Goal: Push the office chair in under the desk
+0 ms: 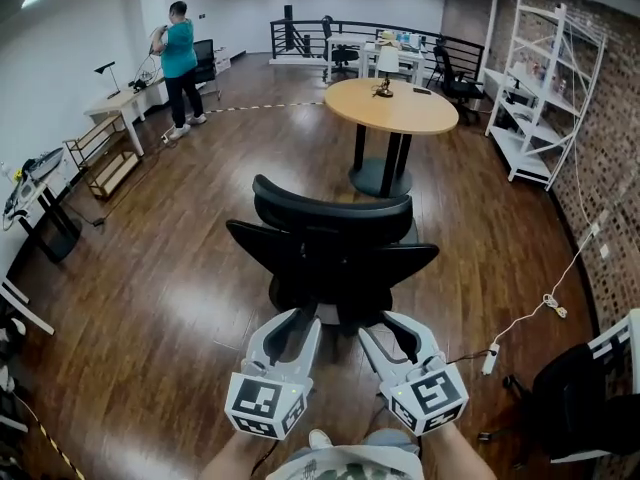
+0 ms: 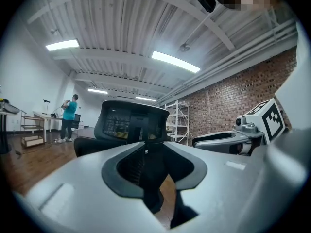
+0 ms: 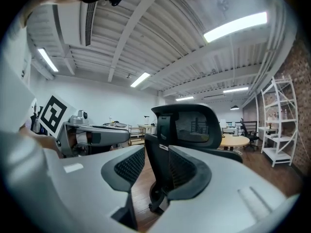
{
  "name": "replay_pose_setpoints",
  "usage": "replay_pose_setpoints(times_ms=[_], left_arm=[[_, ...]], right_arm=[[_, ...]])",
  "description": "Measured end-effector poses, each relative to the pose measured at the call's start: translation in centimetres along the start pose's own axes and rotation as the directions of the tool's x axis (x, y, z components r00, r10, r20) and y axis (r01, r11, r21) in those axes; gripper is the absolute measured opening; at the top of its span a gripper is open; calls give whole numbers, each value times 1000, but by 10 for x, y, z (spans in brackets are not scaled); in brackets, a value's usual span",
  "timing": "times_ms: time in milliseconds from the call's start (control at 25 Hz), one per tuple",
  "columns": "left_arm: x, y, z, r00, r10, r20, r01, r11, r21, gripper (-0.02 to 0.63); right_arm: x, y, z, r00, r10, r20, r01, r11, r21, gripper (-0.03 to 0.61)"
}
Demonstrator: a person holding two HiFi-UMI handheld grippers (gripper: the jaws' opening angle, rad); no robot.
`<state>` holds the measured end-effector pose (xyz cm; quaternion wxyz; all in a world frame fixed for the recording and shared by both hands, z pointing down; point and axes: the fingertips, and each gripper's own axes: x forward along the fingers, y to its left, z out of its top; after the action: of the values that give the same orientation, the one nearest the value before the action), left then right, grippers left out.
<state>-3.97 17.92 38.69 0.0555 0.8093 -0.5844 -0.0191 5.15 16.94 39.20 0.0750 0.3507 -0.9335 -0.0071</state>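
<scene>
- Premises: open office with a dark wooden floor (image 1: 150, 308), a brick wall (image 1: 615, 158) on the right and white walls on the left. White shelving (image 1: 540, 98) stands against the brick.
- A round wooden tabletop (image 1: 405, 108) on a dark pedestal stands mid-room and carries a small lamp (image 1: 387, 66).
- A person in a teal top (image 1: 180, 60) stands at a pale desk (image 1: 122, 103) far left, back turned.
- A white cable with a power strip (image 1: 490, 358) lies on the floor to the right.
- Task item: the black office chair (image 1: 330, 243) stands on the floor directly before the operator, backrest towards the operator. It sits between the operator and the round tabletop, short of it and not under it.
- Left gripper (image 1: 298, 320): at the lower back of the chair, jaws parted. The dark chair back shows in the gap, and the pads are not pressing on it.
- Right gripper (image 1: 388, 324): beside the left one, jaws likewise released. The chair's rear spine stands between them, close to the right-hand pad, with floor visible on the other side.
- Markings: black-and-white square patterns on both gripper cubes. Print elsewhere is too small to read.
</scene>
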Motion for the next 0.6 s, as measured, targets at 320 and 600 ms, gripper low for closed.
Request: replay_pose_setpoints(times_ms=[320, 600], left_arm=[[16, 15, 10, 999, -38, -1, 38, 999, 37, 143], [41, 35, 7, 995, -82, -49, 86, 991, 100, 175]], right_arm=[[8, -17, 9, 1000, -26, -3, 25, 999, -45, 156], [24, -47, 13, 999, -33, -7, 32, 996, -88, 178]])
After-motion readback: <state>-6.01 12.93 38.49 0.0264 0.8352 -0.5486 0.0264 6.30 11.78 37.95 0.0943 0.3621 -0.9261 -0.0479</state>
